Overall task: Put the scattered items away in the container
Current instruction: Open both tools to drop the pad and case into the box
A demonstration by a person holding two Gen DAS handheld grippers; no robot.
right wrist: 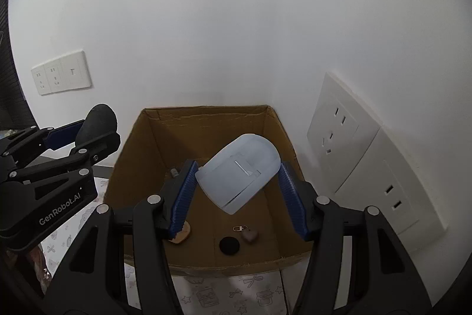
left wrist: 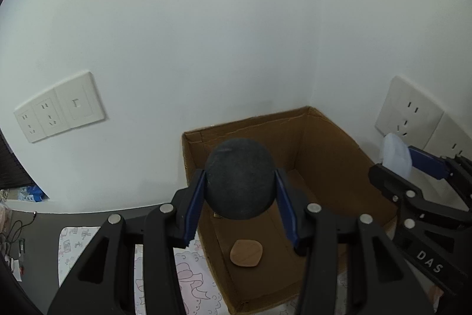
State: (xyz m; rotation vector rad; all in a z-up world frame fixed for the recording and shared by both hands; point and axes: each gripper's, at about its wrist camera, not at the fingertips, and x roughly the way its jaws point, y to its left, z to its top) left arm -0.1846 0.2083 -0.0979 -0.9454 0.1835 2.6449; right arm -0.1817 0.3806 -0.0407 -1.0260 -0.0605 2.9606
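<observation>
Home room corner: white walls, wall sockets [right wrist: 343, 126], patterned tablecloth [right wrist: 206, 295].

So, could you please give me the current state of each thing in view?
Left gripper: shut on dark ball.
Right gripper: shut on pale blue case.
Cardboard box: open-topped, upright.
Tan pad: lying in box.
Black disc: lying in box.

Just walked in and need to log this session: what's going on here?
A person is tidying loose items into a cardboard box in the corner, using two hand-held claws. The left claw grips a dark foam ball over the box; the right claw holds a pale blue plastic case above it. Already on the box floor lie a tan pebble-shaped piece, a black disc and a small keychain charm.
</observation>
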